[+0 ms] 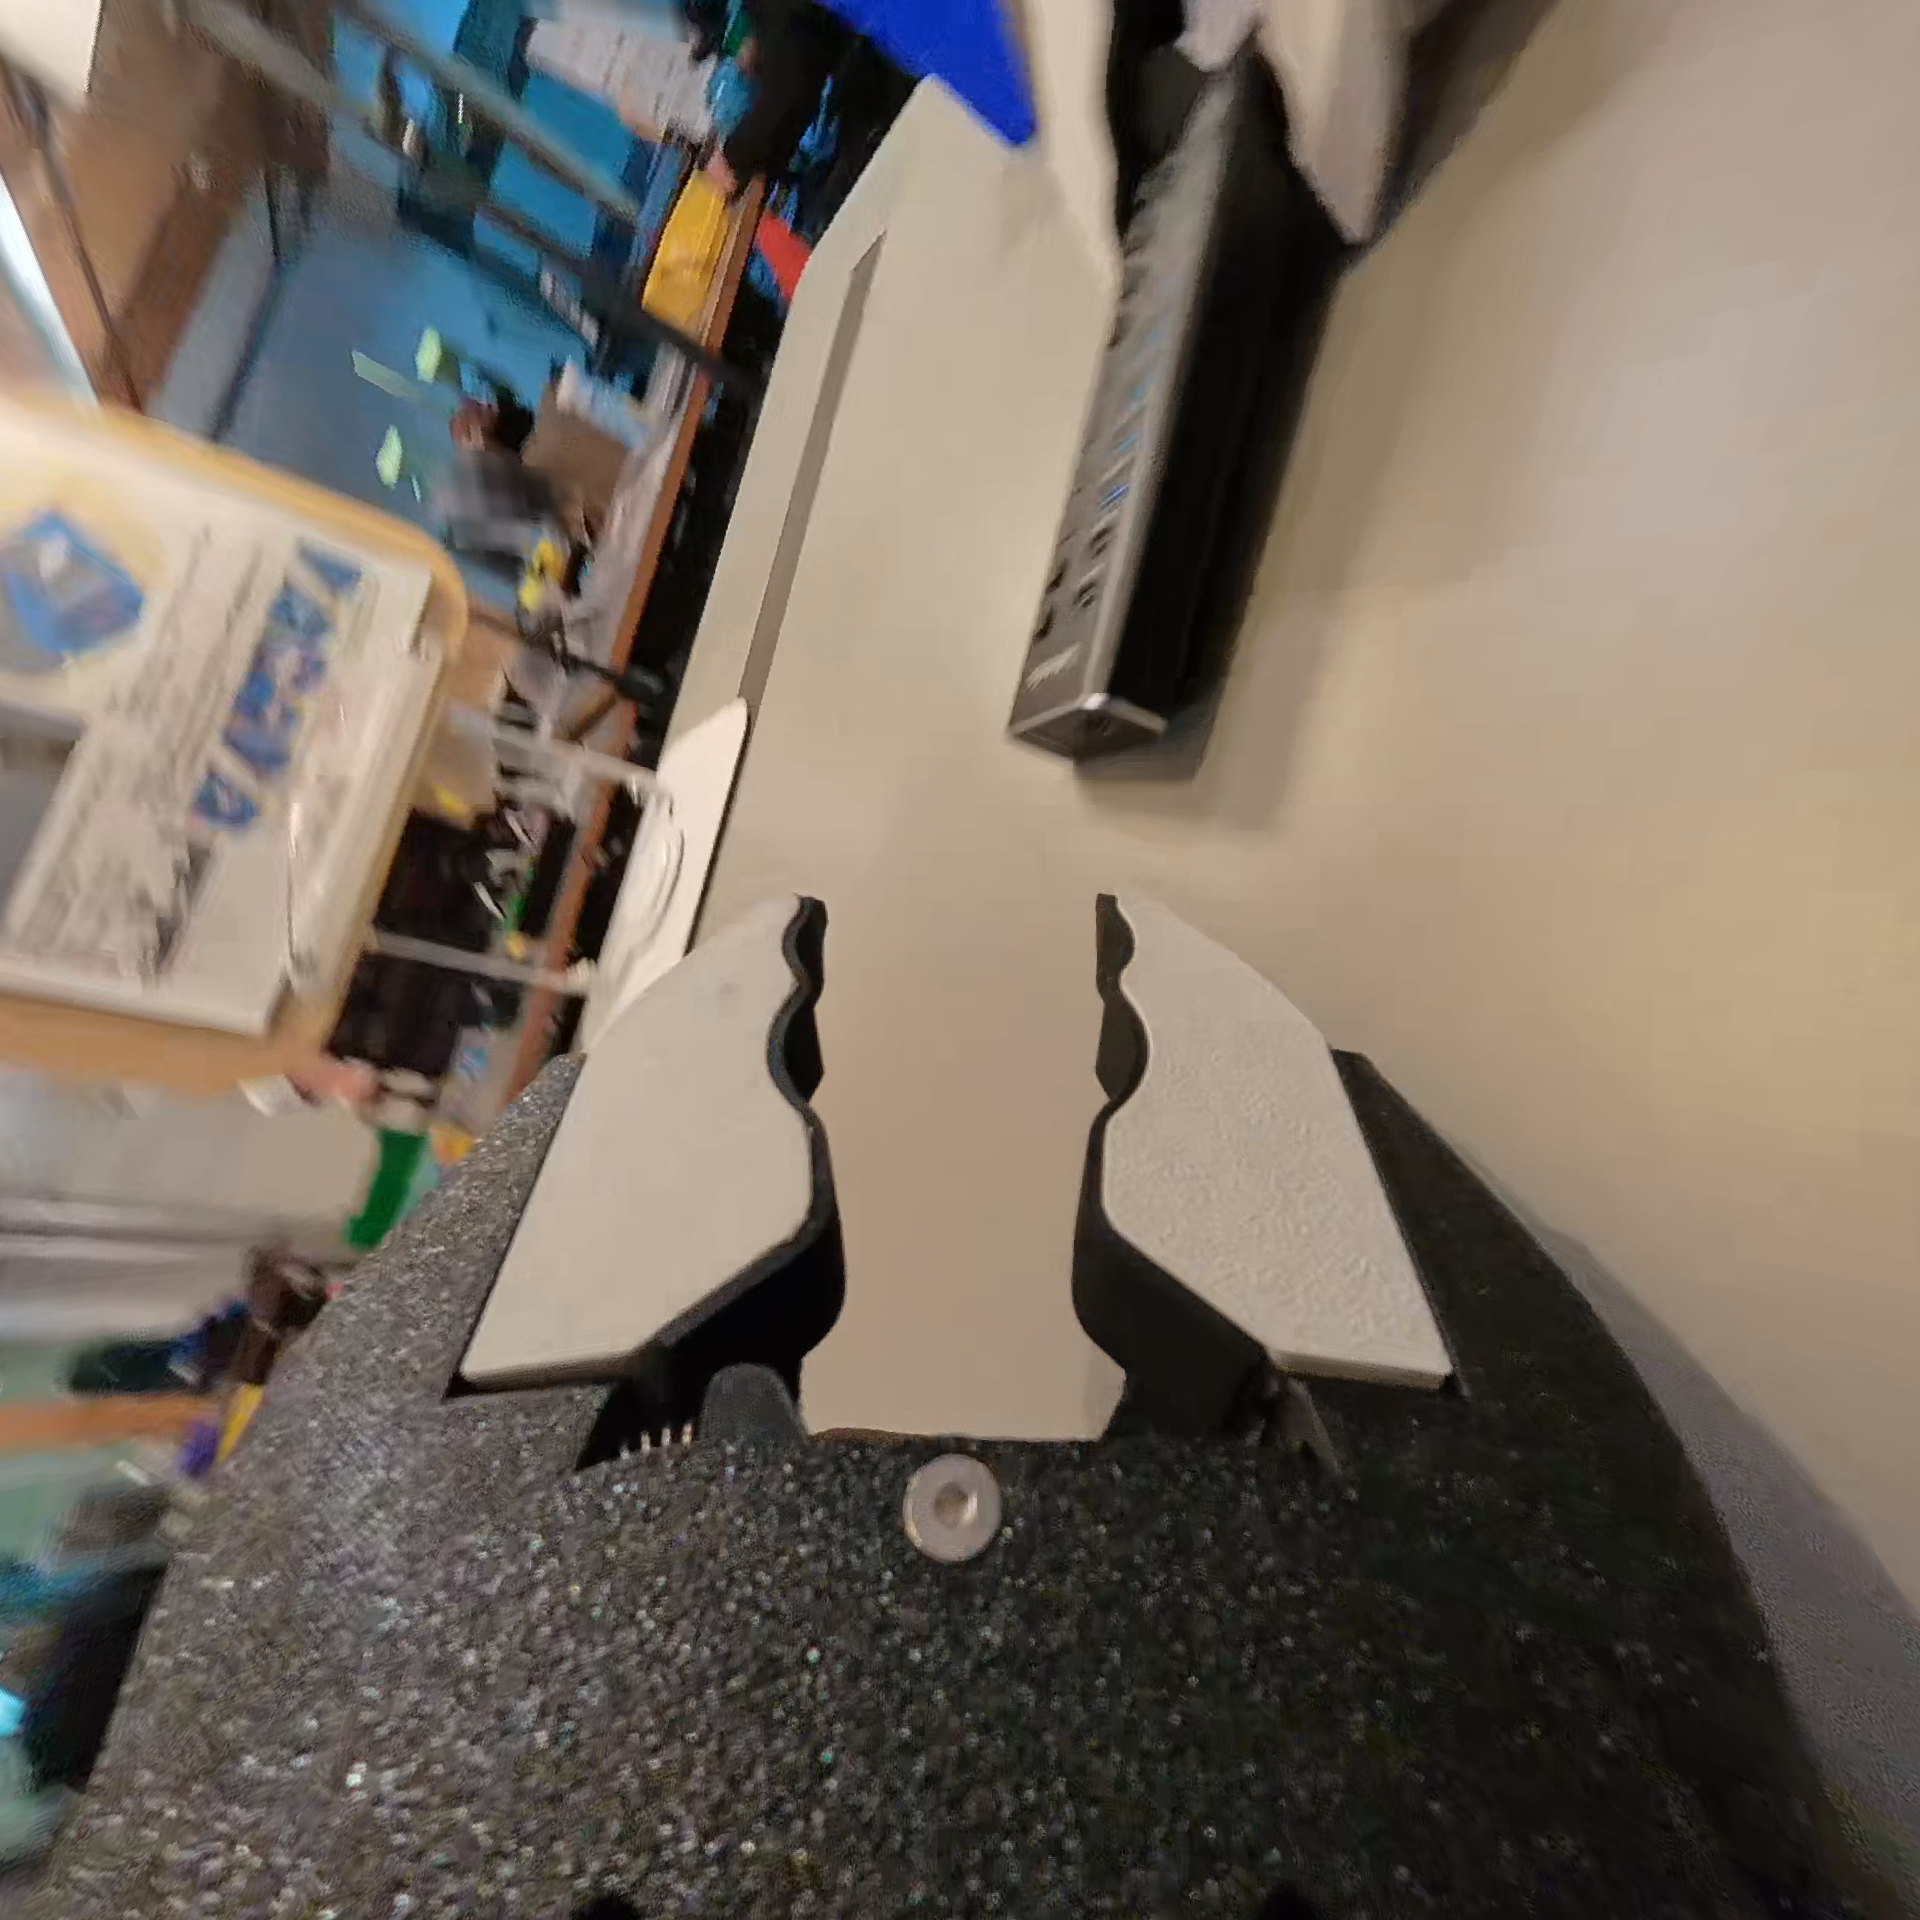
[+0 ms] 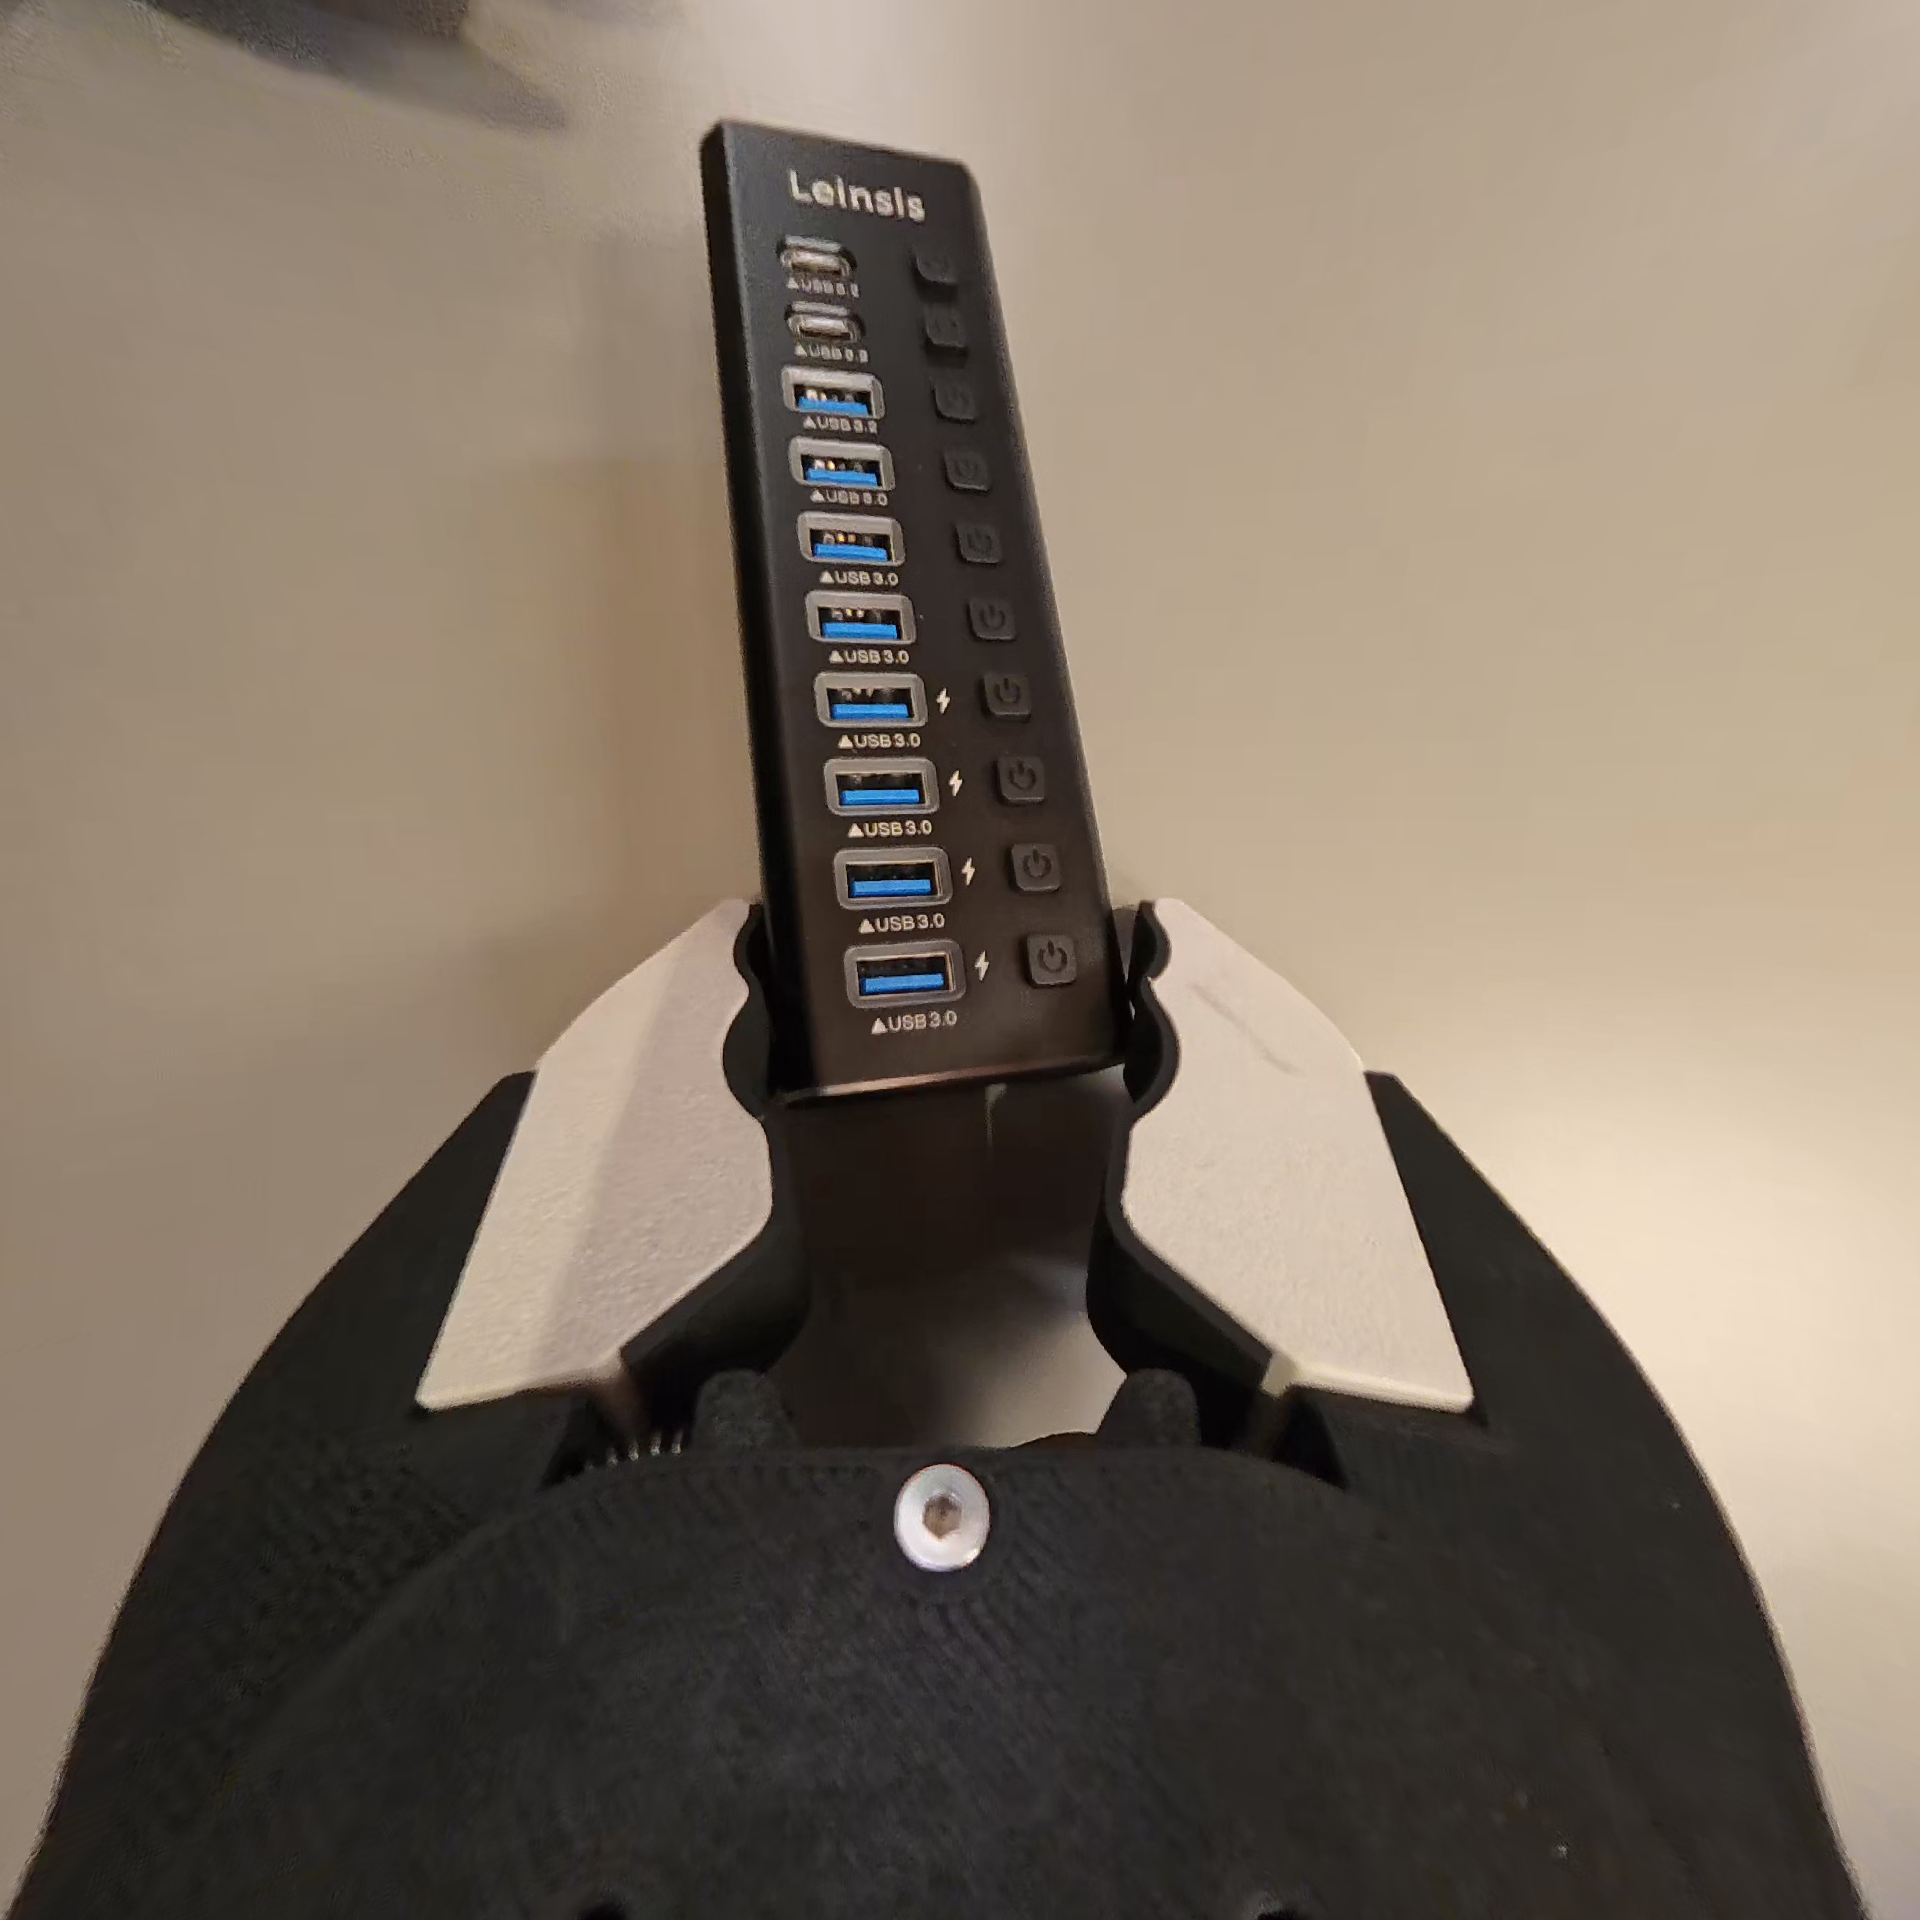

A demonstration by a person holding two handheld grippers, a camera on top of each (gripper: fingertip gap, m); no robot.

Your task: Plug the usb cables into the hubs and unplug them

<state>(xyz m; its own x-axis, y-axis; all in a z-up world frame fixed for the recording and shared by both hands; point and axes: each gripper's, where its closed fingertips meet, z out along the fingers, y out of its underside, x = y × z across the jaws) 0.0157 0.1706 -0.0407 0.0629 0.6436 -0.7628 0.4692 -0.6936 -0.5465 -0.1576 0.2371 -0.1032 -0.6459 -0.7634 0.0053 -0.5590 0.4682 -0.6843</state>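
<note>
1. Right gripper (image 2: 940, 987): pinching the near end of the black USB hub (image 2: 904, 623); both fingertips pressed against its long side edges, hub body running away from the claw along the finger axis.
2. Hub on the beige tabletop (image 2: 1455, 520), port face up. Row of blue USB-A ports (image 2: 871, 698) plus two smaller oval ports at the far end; column of power buttons (image 2: 1006, 694) beside them. All ports look vacant, no plug seated.
3. Left gripper (image 1: 961, 997): spread, nothing between the fingers, only bare table seen through the gap.
4. In the left wrist view, same hub (image 1: 1132, 436) ahead and to the right of the left claw, well apart, not on its finger line. Heavy blur in that view.
5. No USB cable found in either view. Location unknown, so likely step: left claw fetches a plug while right steadies the hub.
6. Risks:
- Grip sits only at the near end; insertion push at a far port could pivot or slide the hub out of the pinch.
- Nearest ports lie right between the right fingertips; plug approach there could collide with the fingers.
- Plug orientation wrong or tilted: jams against port rim, shoves the hub.
- On unplug, hub lifts with the cable if the pinch is weak.
- Stray contact could press a power button.
</note>
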